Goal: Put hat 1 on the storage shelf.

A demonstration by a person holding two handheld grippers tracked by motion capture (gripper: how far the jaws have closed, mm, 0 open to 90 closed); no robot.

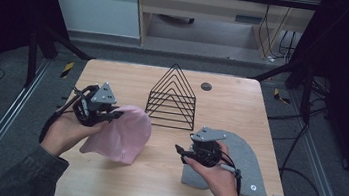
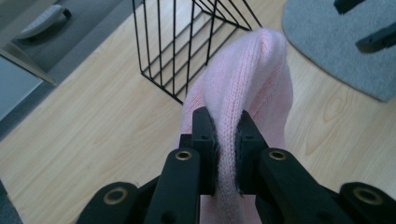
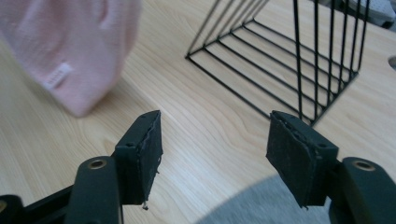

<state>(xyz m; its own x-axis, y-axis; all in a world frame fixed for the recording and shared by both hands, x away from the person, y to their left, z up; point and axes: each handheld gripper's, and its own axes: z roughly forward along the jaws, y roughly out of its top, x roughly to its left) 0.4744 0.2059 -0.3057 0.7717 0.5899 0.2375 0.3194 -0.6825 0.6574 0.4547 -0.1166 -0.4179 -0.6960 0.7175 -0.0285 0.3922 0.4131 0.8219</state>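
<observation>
High view: pink knit hat (image 1: 122, 134) pinched at its edge by left gripper (image 1: 110, 115), lifted over the wooden table (image 1: 162, 182) just left of the black wire rack (image 1: 173, 98), lower part drooping toward the tabletop. Left gripper view: jaws clenched on a fold of the pink knit, fabric bulging up between the pads (image 2: 205, 140). Right gripper (image 1: 185, 152) hovered above the near edge of a grey felt hat (image 1: 244, 172) lying flat on the table's right side. Right gripper view: jaws spread apart, nothing between them, bare wood and a corner of grey fabric beneath; rack beyond, pink hat at upper left.
</observation>
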